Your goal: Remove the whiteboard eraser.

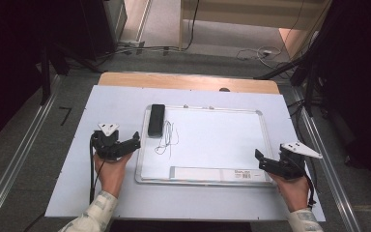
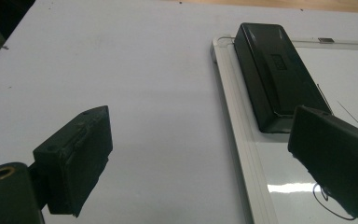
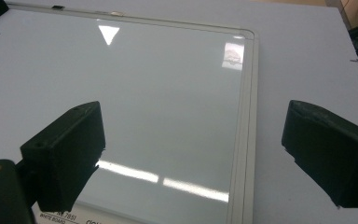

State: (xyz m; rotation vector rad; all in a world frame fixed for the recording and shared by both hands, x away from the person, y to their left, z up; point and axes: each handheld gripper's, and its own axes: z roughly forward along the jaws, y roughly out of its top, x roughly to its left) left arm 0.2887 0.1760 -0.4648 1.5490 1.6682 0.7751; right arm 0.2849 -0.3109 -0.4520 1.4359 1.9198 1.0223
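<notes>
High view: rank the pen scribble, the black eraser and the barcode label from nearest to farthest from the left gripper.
From the left gripper:
1. Pen scribble, just to its right on the whiteboard, near the left edge.
2. Black eraser, beyond it at the board's far left corner; nearly as close as the scribble.
3. Barcode label, across the board near its right front corner.

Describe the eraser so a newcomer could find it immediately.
On the pale sheet covering the table lies a silver-framed whiteboard. The eraser sits lengthwise in its far left corner, beside thin pen scribbles. It is the one solid black block on the board.
</notes>
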